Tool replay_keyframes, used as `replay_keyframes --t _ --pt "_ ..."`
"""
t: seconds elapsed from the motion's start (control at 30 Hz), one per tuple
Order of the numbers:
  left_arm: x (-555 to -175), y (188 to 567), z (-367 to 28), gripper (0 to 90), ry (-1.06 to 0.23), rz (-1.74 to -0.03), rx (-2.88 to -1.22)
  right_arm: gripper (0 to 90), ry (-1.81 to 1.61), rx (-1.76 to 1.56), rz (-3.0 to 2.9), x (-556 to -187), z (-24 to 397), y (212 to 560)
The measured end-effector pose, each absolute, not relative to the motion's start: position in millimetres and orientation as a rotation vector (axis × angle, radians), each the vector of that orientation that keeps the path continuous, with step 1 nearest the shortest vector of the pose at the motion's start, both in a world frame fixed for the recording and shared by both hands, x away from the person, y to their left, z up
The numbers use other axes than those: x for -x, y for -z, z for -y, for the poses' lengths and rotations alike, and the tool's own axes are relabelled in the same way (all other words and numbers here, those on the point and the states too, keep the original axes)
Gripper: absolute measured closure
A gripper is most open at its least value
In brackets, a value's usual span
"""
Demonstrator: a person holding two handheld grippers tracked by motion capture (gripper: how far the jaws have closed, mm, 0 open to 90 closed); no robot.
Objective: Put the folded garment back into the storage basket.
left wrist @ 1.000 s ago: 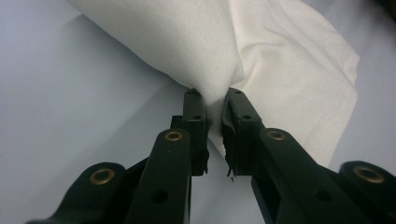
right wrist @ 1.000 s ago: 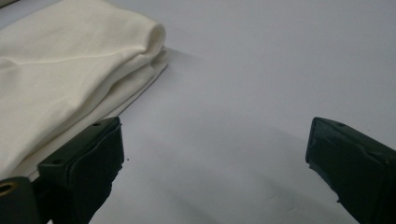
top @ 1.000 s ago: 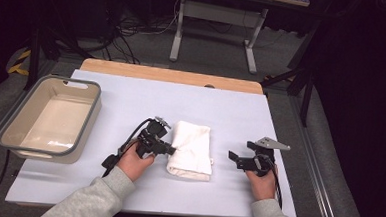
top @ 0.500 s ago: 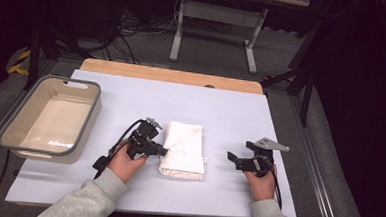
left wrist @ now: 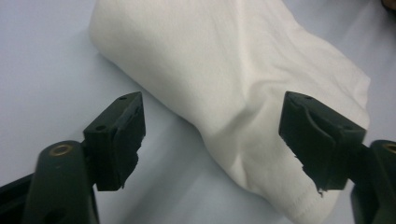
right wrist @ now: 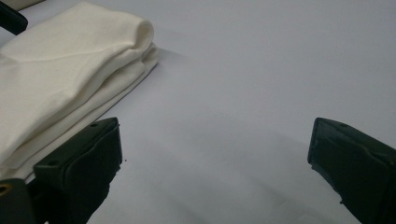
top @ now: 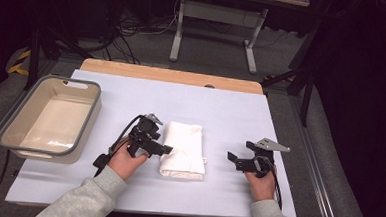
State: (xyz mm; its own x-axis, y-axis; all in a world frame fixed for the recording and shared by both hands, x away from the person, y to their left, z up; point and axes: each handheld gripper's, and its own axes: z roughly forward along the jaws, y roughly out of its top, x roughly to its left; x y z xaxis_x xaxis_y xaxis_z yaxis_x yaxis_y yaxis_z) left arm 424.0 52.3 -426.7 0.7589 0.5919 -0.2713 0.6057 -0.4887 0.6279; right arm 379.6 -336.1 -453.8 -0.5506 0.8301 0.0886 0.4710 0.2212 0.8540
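White cloth [top: 183, 150] lies folded; we have just been opening our left gripper [left wrist: 212, 140] beside it, nothing gripped; right gripper [right wrist: 212, 172] wide, empty. Binning may remain.

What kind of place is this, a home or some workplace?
Probably a lab or recording workspace, not a home: a white-covered wooden table in a dark room, loose black cables on the grey floor, and a metal-legged bench behind. A folded white cloth lies centre.
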Motion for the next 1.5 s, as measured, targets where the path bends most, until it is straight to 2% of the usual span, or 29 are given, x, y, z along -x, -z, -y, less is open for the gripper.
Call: replay_keyframes --t 0.1,0.33,0.83,1.33,1.5 --pt "-428.1 426.5 -46.5 18.0 -0.015 -0.895 -2.206 3.6 -1.266 -1.203 -2.113 -379.6 336.2 453.8" --pt "-442.3 431.4 -32.2 12.2 -0.005 -0.917 -2.212 3.6 -1.270 -1.198 -2.115 -379.3 336.4 453.6" --pt "-463.4 449.8 -22.6 12.8 -0.018 -0.979 -2.198 3.7 -1.270 -1.196 -2.125 -379.8 336.2 454.2" --pt "-456.3 456.3 -7.2 8.0 -0.168 -0.977 -2.279 3.7 -1.277 -1.193 -2.130 -380.1 336.4 454.5" --pt "-455.6 456.8 -5.4 7.1 -0.182 -0.972 -2.287 3.7 -1.276 -1.196 -2.129 -380.0 336.4 454.5"
